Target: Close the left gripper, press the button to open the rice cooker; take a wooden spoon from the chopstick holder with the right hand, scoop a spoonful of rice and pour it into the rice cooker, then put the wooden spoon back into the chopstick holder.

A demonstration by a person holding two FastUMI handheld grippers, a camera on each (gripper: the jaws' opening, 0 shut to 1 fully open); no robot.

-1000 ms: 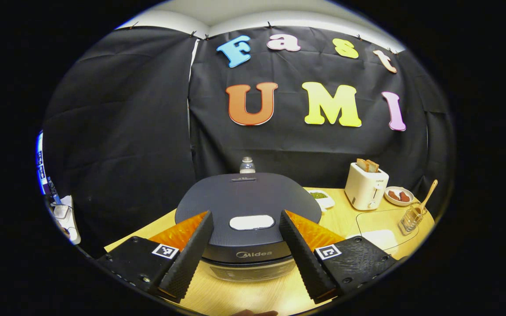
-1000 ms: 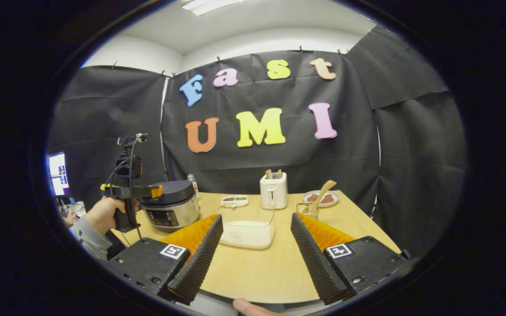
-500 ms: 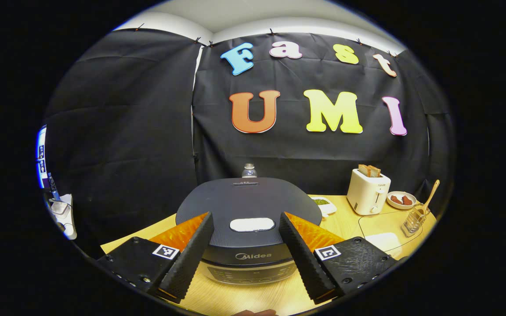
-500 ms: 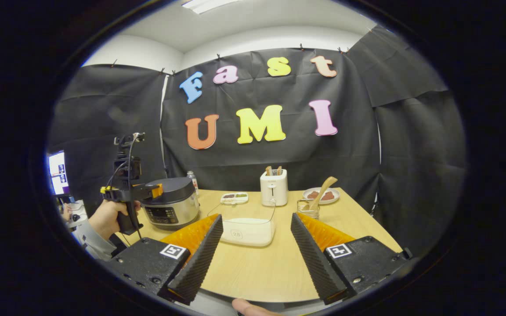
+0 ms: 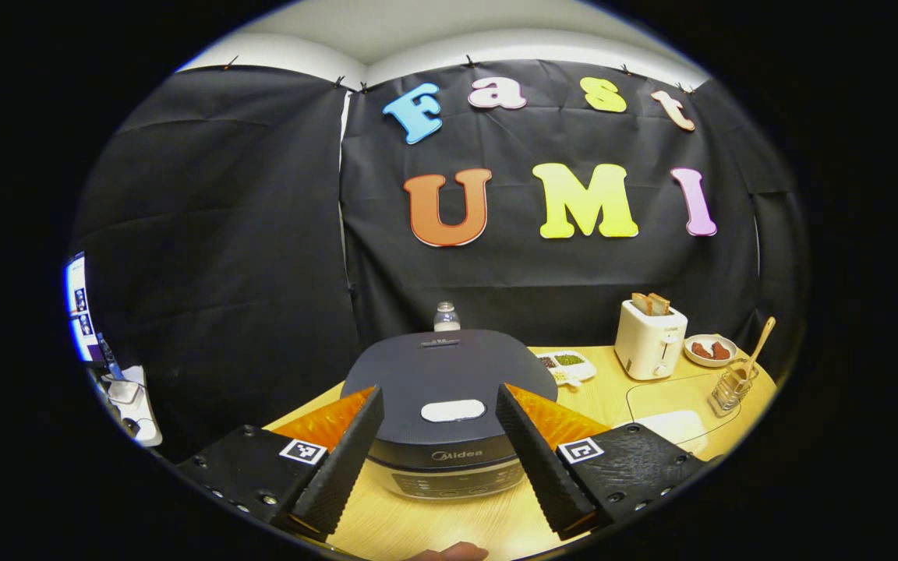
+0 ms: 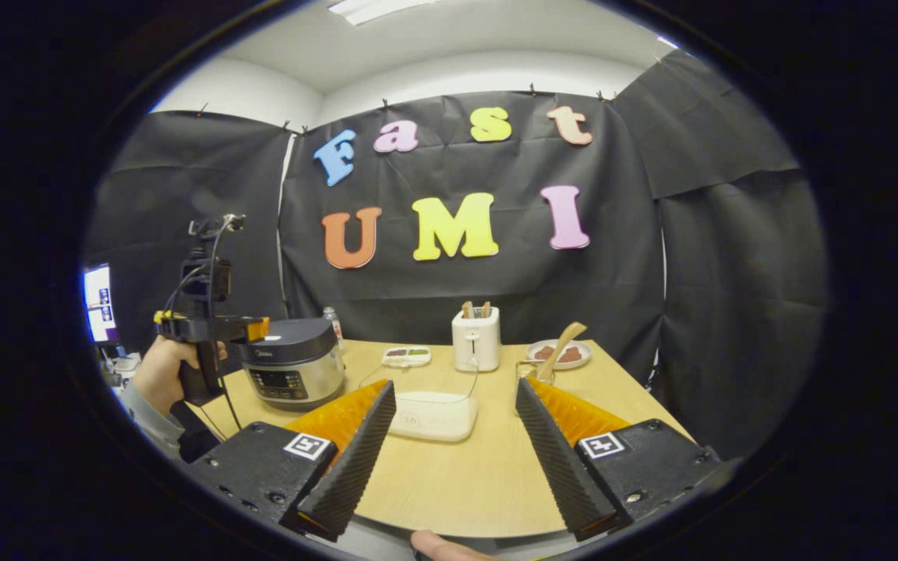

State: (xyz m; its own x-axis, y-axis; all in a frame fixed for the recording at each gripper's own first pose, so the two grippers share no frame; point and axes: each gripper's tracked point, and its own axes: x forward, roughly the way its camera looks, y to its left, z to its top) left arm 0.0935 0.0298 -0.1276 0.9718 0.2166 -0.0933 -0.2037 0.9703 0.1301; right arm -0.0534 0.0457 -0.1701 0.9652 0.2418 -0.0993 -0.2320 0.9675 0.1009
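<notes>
Table [image 6: 464, 475]: round, light wood, carries everything. Rice cooker [image 5: 449, 405] sits at its left side, lid down, pale lid button [image 5: 453, 410] on top. Left claw [image 5: 435, 456] hangs in front of the cooker, fingers spread wide, nothing between them, button framed in the gap but not touched. In the right gripper view a hand [image 6: 159, 372] holds that claw just beside the cooker. Right claw [image 6: 449, 456] is over the near table edge, fingers apart, empty. Clear rice box [image 6: 432, 414] sits mid-table. Toaster [image 6: 475, 338] behind it. Chopstick holder [image 6: 533, 372] right of the toaster, wooden spoon [image 6: 562, 349] leaning in it.
</notes>
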